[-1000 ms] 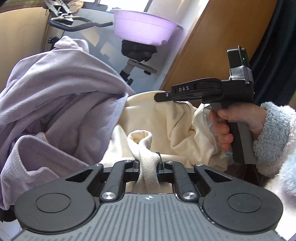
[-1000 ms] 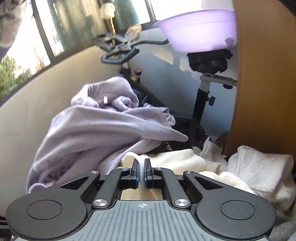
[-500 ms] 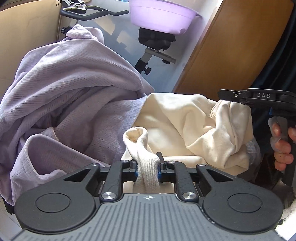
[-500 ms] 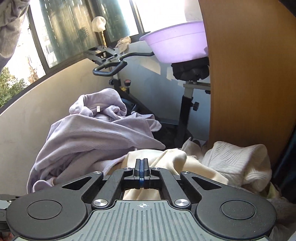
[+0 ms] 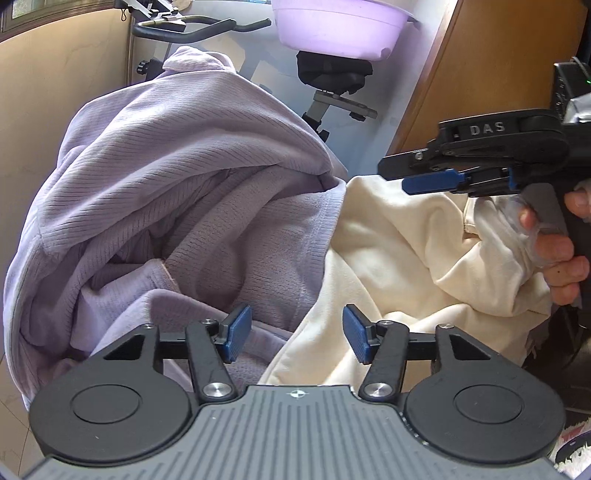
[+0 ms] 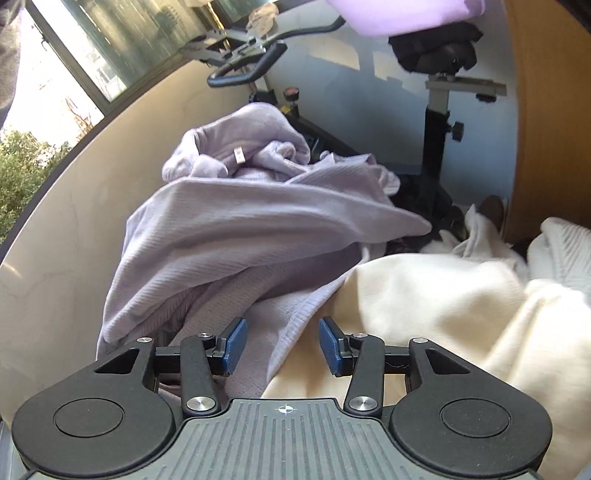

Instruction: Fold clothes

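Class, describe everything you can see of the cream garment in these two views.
The cream garment is a soft, thick-looking knit, plain and unprinted, lying crumpled in loose folds, not yet folded. Its left edge lies against the lilac garment; which overlaps which is unclear. The open left gripper sits at their border with nothing between its pads, and the right gripper is likewise open there.

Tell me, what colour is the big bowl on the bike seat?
The bowl is light purple, clearest in the left wrist view.
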